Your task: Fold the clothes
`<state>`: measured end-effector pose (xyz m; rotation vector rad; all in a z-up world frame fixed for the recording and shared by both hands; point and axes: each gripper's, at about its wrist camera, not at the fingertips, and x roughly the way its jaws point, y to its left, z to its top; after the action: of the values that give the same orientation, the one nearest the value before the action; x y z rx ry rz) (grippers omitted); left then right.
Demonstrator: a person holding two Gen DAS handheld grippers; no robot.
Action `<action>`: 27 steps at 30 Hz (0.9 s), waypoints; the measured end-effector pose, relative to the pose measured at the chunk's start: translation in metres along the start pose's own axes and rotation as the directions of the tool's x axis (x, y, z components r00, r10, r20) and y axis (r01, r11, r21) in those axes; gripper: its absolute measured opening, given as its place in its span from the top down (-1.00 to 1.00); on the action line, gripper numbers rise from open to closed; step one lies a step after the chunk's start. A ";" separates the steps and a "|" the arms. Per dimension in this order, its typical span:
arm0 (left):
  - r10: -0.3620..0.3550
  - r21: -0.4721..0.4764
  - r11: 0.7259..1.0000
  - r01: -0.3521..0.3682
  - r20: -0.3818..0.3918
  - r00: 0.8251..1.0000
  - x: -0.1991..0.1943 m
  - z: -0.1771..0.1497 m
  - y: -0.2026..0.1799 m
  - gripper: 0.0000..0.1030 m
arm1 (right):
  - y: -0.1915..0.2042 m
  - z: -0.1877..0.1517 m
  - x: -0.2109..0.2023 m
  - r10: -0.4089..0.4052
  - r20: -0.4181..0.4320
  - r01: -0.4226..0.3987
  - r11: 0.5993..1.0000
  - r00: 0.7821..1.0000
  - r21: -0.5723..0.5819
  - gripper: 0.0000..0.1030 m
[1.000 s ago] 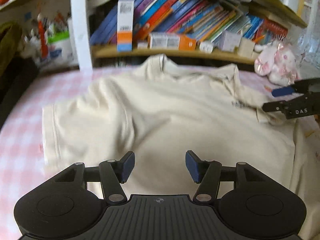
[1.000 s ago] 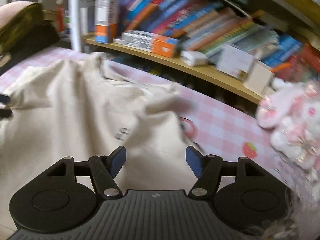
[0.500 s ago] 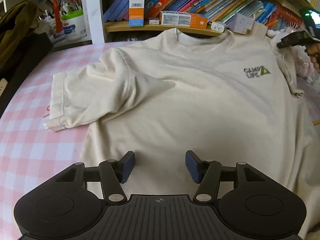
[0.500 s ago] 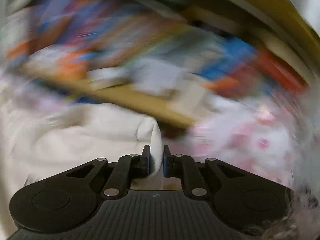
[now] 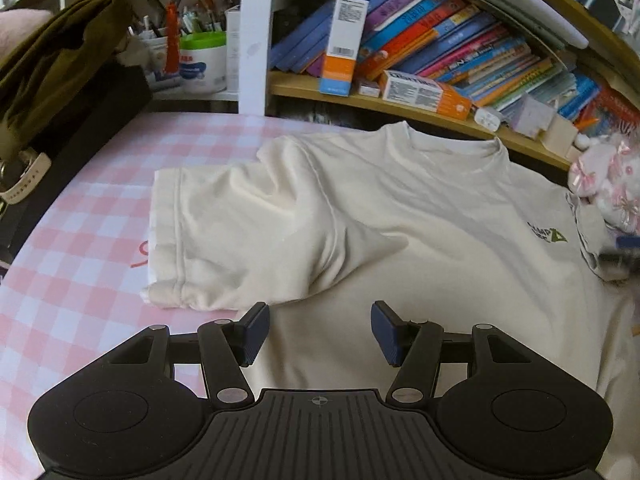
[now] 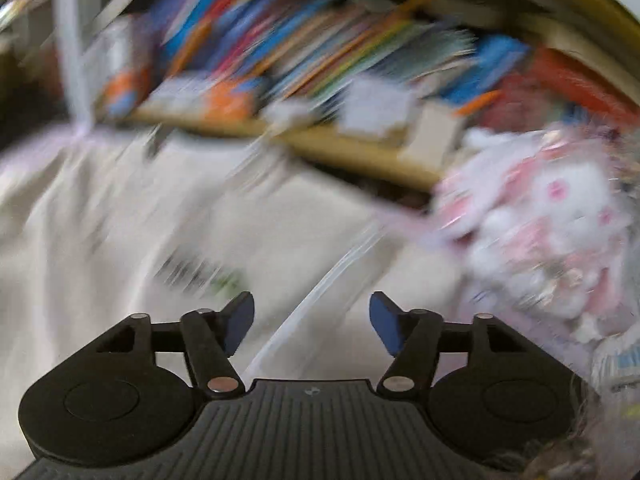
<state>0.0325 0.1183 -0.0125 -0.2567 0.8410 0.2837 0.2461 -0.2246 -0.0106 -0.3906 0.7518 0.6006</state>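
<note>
A cream T-shirt (image 5: 400, 208) lies spread front up on the pink checked cloth (image 5: 80, 288), its collar toward the bookshelf and a small green logo (image 5: 548, 234) on the chest. Its left sleeve (image 5: 224, 240) is rumpled and lies out to the side. My left gripper (image 5: 316, 330) hovers open over the shirt's lower body, nothing between its fingers. In the blurred right wrist view, my right gripper (image 6: 312, 326) is over the shirt's right shoulder area (image 6: 120, 240); its jaws are opening and nothing is pressed between them. The right gripper shows as a dark blur (image 5: 624, 252) at the shirt's right sleeve.
A wooden bookshelf (image 5: 400, 104) with leaning books and boxes runs along the back. A pink and white plush toy (image 5: 604, 184) sits at the right, next to the shirt. An olive bag (image 5: 60, 64) on a dark block stands at the left, with pen cups (image 5: 196, 60) behind.
The right gripper shut on the shirt's right sleeve, pulled it outward, and now stands open again. The shirt lies flatter and its logo shows. The left gripper shifted toward the left sleeve.
</note>
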 end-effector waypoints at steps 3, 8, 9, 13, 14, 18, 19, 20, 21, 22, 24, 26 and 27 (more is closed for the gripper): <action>-0.011 0.026 1.000 0.012 -0.016 1.000 0.003 -0.002 -0.009 -0.11 | 0.021 -0.020 0.007 -0.015 -0.058 0.011 0.997 0.998 -0.073 -0.14; -0.015 0.024 1.000 0.016 -0.025 1.000 0.004 -0.005 -0.013 -0.11 | 0.000 -0.028 0.007 0.010 -0.066 -0.005 0.998 0.998 0.069 0.71; -0.014 0.023 1.000 0.015 -0.021 1.000 0.003 -0.005 -0.012 -0.11 | -0.012 -0.029 0.002 -0.004 -0.044 0.010 0.992 0.999 0.129 0.72; 0.004 0.000 1.000 -0.004 0.005 1.000 -0.006 -0.005 -0.003 -0.11 | -0.090 -0.039 -0.034 -0.250 0.023 0.204 0.835 0.968 0.511 0.74; 0.009 -0.006 1.000 -0.009 0.008 1.000 -0.007 -0.005 0.000 -0.11 | -0.112 -0.046 -0.042 -0.321 -0.007 0.258 0.750 0.947 0.609 0.74; 0.028 -0.039 0.999 -0.028 0.025 0.999 -0.010 -0.003 0.011 -0.11 | -0.152 -0.068 -0.057 -0.372 -0.119 0.341 0.618 0.921 0.709 0.68; 0.031 -0.053 0.998 -0.030 0.027 0.999 -0.010 -0.003 0.014 -0.11 | -0.153 -0.071 -0.061 -0.368 -0.124 0.344 0.625 0.921 0.701 0.56; 0.034 -0.071 0.997 -0.032 0.029 0.999 -0.010 -0.002 0.018 -0.11 | -0.147 -0.071 -0.065 -0.366 -0.111 0.339 0.649 0.924 0.681 0.41; 0.036 -0.088 0.996 -0.033 0.030 0.999 -0.008 -0.001 0.020 -0.11 | -0.140 -0.071 -0.069 -0.357 -0.096 0.328 0.675 0.929 0.661 0.34; 0.037 -0.105 0.994 -0.033 0.030 0.999 -0.007 0.000 0.023 -0.11 | -0.130 -0.071 -0.072 -0.341 -0.079 0.309 0.700 0.937 0.644 0.31; 0.033 -0.138 0.990 -0.028 0.036 0.999 -0.006 0.002 0.028 -0.11 | -0.105 -0.069 -0.073 -0.283 -0.054 0.257 0.756 0.958 0.602 0.29; 0.026 -0.158 0.987 -0.019 0.042 0.999 -0.005 0.004 0.031 -0.11 | -0.078 -0.066 -0.073 -0.222 -0.038 0.205 0.805 0.974 0.557 0.21; 0.022 -0.166 0.986 -0.014 0.044 0.999 -0.005 0.004 0.033 -0.11 | -0.063 -0.065 -0.073 -0.195 -0.032 0.182 0.829 0.980 0.529 0.20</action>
<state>0.0206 0.1492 -0.0099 -0.3962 0.7753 0.3759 0.2102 -0.3338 0.0066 0.0589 0.8115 0.1900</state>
